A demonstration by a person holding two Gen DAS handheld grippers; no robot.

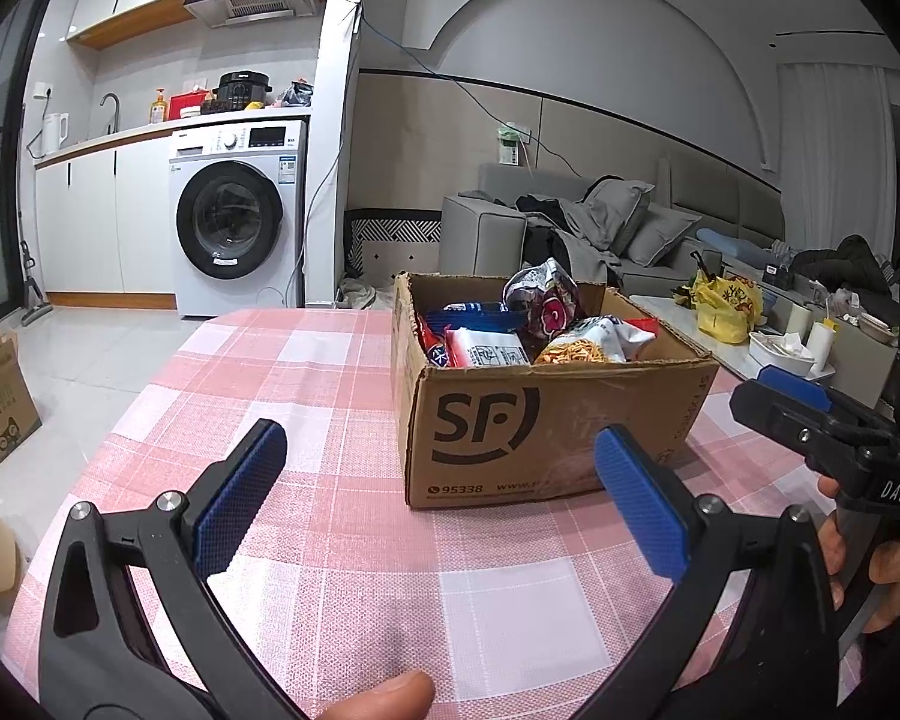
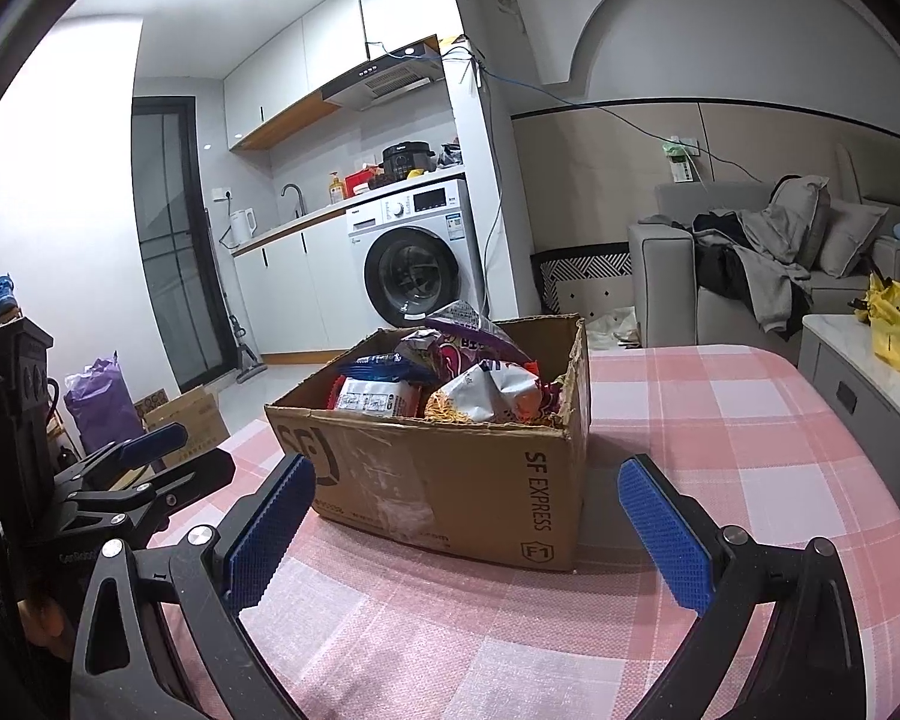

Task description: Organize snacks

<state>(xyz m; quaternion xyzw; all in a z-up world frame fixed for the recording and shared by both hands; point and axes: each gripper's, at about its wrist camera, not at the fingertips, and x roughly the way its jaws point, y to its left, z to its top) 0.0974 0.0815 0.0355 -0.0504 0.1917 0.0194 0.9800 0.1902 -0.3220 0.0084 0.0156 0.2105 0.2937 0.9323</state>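
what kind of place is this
Most likely a small apartment with kitchen and living room in one space: a washing machine under a counter with a range hood above, a grey sofa, and a table with a pink checked cloth.

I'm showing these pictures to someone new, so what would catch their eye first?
First, the open cardboard box in the middle of the pink checked tablecloth, stuffed with bright snack packets. Next, the two blue-padded tools low in front: the left tool and the right tool, both open and empty, short of the box. Behind, a white washing machine stands under the kitchen counter.
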